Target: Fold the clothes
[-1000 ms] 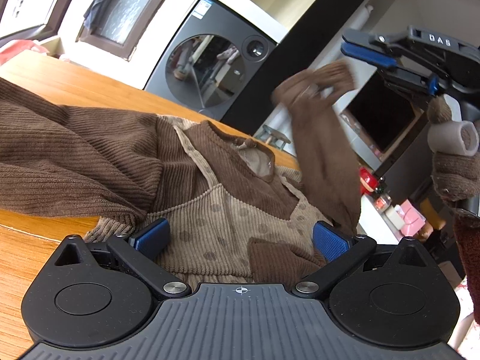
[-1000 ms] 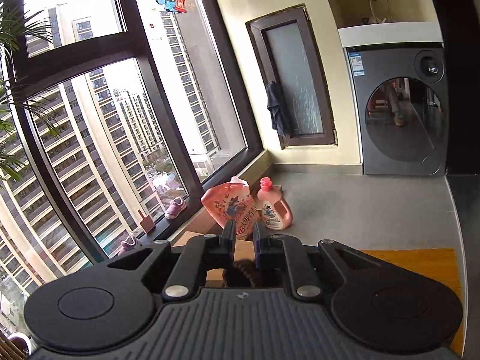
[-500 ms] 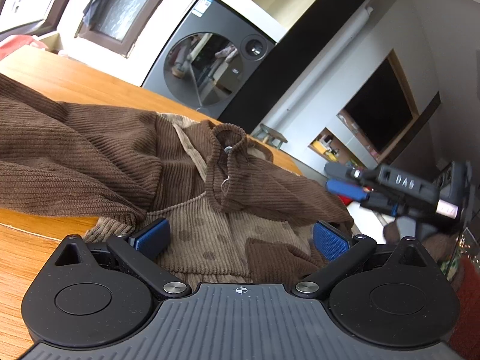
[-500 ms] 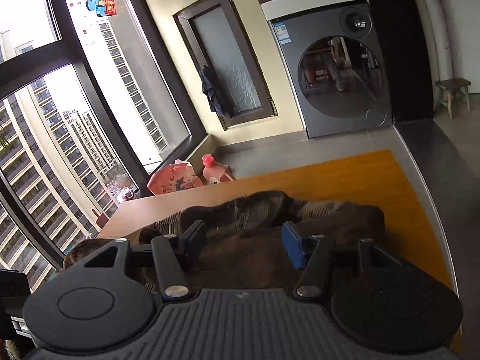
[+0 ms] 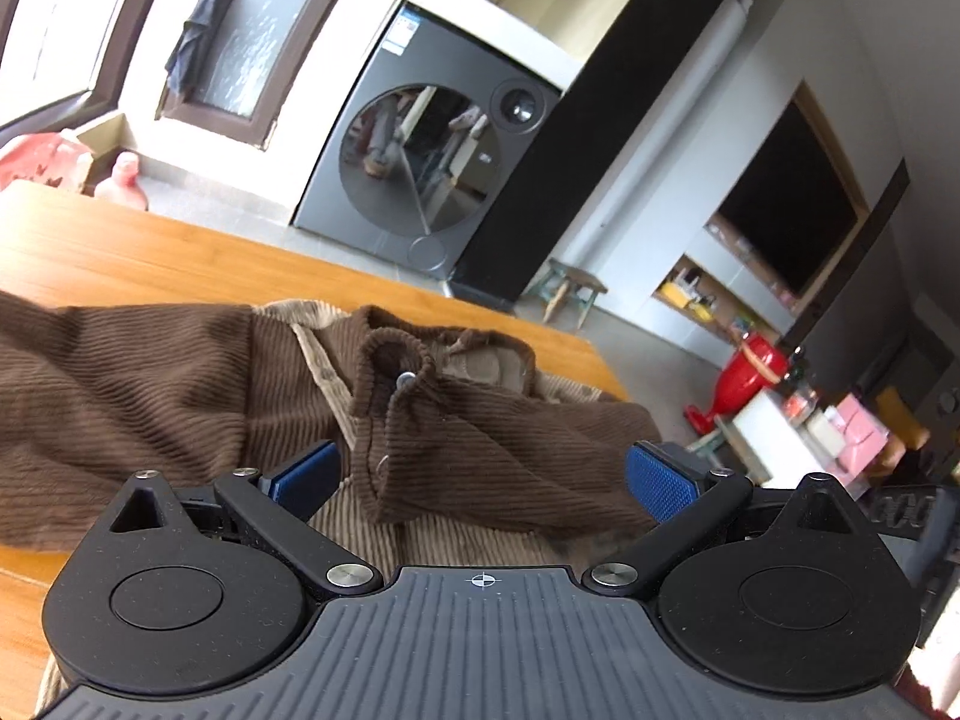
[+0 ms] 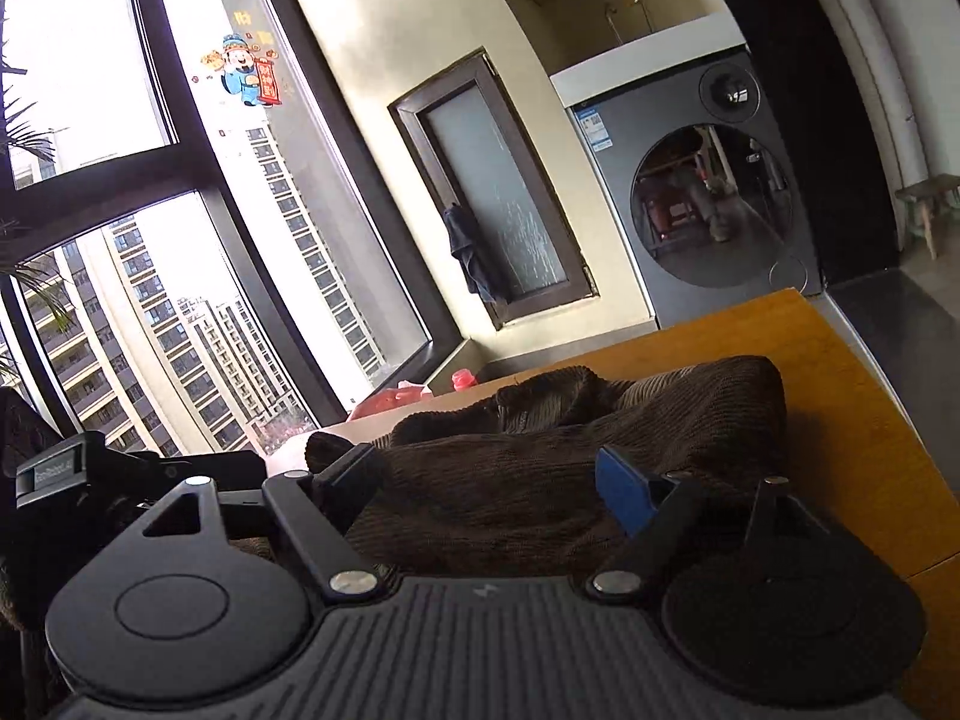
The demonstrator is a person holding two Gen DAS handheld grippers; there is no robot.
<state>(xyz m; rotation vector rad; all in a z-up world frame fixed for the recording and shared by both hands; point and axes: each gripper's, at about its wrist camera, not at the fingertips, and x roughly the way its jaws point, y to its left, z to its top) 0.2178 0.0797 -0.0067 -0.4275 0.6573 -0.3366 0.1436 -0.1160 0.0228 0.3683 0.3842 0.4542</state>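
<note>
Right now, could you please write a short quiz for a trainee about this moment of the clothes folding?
1. True or false: the left tool is shut on the brown sleeve.
2. Multiple choice: the brown corduroy garment lies on A) a washing machine, B) a wooden table, C) a stool.
3. Fill in: the sleeve lies folded across the garment's ____ front panel.

Key:
1. False; both the left tool and the right tool are open, with fabric below them.
2. B.
3. Tan (light beige).
</note>
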